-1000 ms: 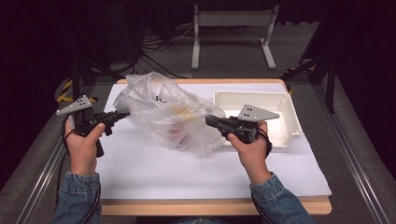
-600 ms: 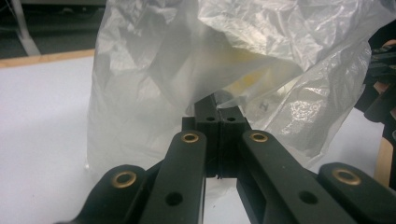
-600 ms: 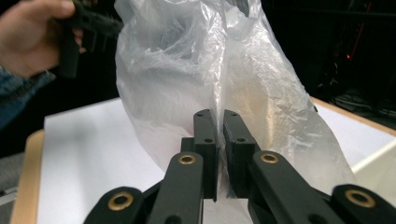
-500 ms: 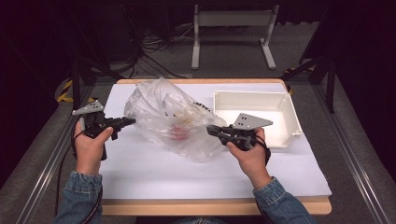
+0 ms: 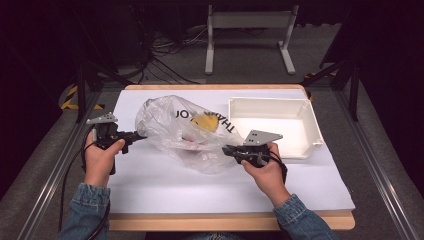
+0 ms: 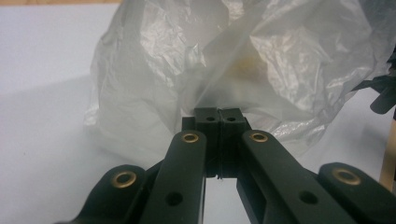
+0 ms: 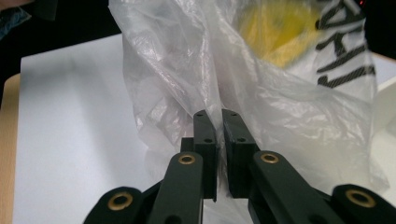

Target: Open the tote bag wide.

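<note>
A crumpled clear plastic bag (image 5: 170, 125) with black lettering lies on the white sheet (image 5: 165, 185) in the middle of the table. Something yellow (image 5: 205, 121) and something reddish (image 5: 192, 147) show through it. My left gripper (image 5: 141, 135) is shut at the bag's left edge. In the left gripper view its pads (image 6: 218, 114) meet under a fold of the bag (image 6: 280, 60). My right gripper (image 5: 226, 148) pinches the bag's near right side. In the right gripper view the film runs down between its jaws (image 7: 219, 119), with the yellow thing (image 7: 275, 32) above.
A white open tray (image 5: 312, 131) stands at the back right, just beyond my right hand. Bare white sheet lies in front of the bag, up to the wooden front edge (image 5: 225, 220). Metal rails run along both sides. A stand's legs (image 5: 287, 55) and cables are on the floor behind.
Both hands have come down with the bag. It hung stretched between the grippers and now sags lower and flatter onto the sheet. The jaws have not changed.
</note>
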`<state>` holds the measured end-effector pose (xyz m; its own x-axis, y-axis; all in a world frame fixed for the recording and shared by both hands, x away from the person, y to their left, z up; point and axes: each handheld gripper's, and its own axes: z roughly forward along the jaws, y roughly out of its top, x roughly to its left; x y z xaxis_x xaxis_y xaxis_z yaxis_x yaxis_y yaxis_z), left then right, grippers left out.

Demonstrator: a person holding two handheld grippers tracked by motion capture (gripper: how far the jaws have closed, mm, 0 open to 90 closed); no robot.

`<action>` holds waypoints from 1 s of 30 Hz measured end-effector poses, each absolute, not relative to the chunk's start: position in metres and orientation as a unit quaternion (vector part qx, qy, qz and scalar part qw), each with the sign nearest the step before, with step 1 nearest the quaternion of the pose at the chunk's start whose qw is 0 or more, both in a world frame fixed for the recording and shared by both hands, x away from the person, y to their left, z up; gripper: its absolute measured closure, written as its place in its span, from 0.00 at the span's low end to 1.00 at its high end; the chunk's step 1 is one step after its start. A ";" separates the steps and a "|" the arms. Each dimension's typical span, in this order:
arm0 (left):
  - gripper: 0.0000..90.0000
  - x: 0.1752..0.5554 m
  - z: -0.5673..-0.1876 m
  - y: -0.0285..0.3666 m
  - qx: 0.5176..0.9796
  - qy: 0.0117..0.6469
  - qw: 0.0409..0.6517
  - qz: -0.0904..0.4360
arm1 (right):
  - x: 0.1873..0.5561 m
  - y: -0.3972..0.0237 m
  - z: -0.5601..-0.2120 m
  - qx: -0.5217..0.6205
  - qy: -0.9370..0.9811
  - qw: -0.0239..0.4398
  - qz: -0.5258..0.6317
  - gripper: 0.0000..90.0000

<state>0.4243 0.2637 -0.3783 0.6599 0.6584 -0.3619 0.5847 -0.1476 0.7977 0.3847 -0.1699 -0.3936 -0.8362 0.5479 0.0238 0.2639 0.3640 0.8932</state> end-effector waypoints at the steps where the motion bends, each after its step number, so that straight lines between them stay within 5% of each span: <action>1: 1.00 0.425 -0.380 0.263 0.759 0.411 0.504 0.036 | 0.385 -0.169 -0.396 0.250 0.817 0.136 0.501 0.95; 9: 0.92 0.423 -0.381 0.264 0.775 0.416 0.476 0.019 | 0.384 -0.168 -0.406 0.257 0.832 0.116 0.478 0.94; 13: 0.68 0.415 -0.369 0.266 0.780 0.406 0.475 0.035 | 0.383 -0.167 -0.405 0.255 0.833 0.116 0.477 0.93; 15: 0.34 0.409 -0.359 0.266 0.786 0.394 0.473 0.044 | 0.382 -0.166 -0.405 0.255 0.833 0.116 0.477 0.93; 17: 0.25 0.401 -0.348 0.266 0.795 0.378 0.471 0.057 | 0.382 -0.166 -0.404 0.254 0.833 0.115 0.478 0.93; 25: 0.17 0.378 -0.313 0.270 0.763 0.363 0.519 0.129 | 0.378 -0.165 -0.399 0.251 0.829 0.117 0.487 0.88; 30: 0.19 0.375 -0.303 0.262 0.737 0.345 0.548 0.194 | 0.372 -0.165 -0.393 0.246 0.826 0.126 0.492 0.76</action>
<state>0.3751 0.2622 -0.3027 0.6866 0.7212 -0.0919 0.2962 -0.1620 0.9413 0.3724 -0.1648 -0.3928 -0.8474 0.5298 0.0337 0.2820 0.3955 0.8741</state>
